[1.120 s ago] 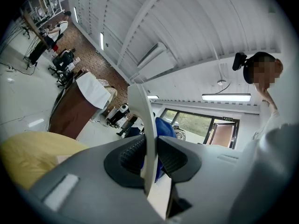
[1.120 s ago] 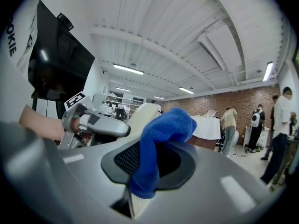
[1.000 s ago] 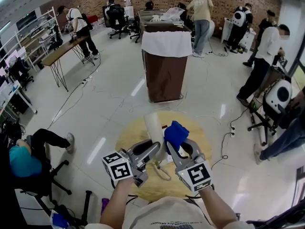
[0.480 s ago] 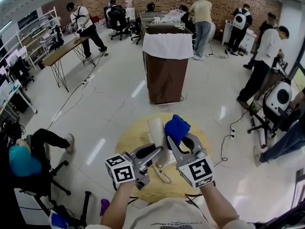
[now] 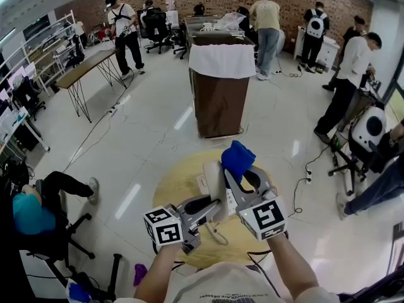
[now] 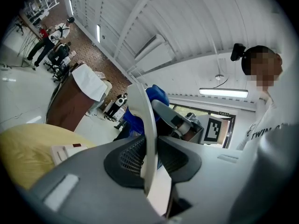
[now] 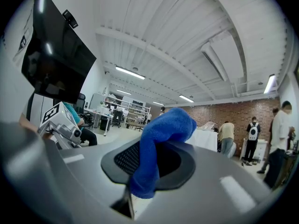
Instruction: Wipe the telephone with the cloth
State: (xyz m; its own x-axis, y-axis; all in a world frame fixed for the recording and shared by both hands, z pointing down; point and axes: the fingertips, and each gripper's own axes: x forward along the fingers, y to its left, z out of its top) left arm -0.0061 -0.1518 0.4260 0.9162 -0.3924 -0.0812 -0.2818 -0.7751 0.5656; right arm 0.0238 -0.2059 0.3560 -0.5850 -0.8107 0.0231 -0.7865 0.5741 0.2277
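- Jaws of the left gripper (image 6: 149, 162) clamp the white plastic telephone handset (image 6: 142, 125), upright above the round yellow table (image 5: 172, 185).
- Right gripper (image 7: 147, 164) jaws pinch the blue fleece cloth (image 7: 163, 125), which has risen to the handset's top; wiping judged under way.

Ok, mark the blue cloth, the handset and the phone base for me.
blue cloth (image 7: 159, 134): right gripper view, middle of the hanging fold.
handset (image 6: 146, 125): left gripper view, its narrow white edge.
phone base (image 6: 66, 151): left gripper view, its top face.
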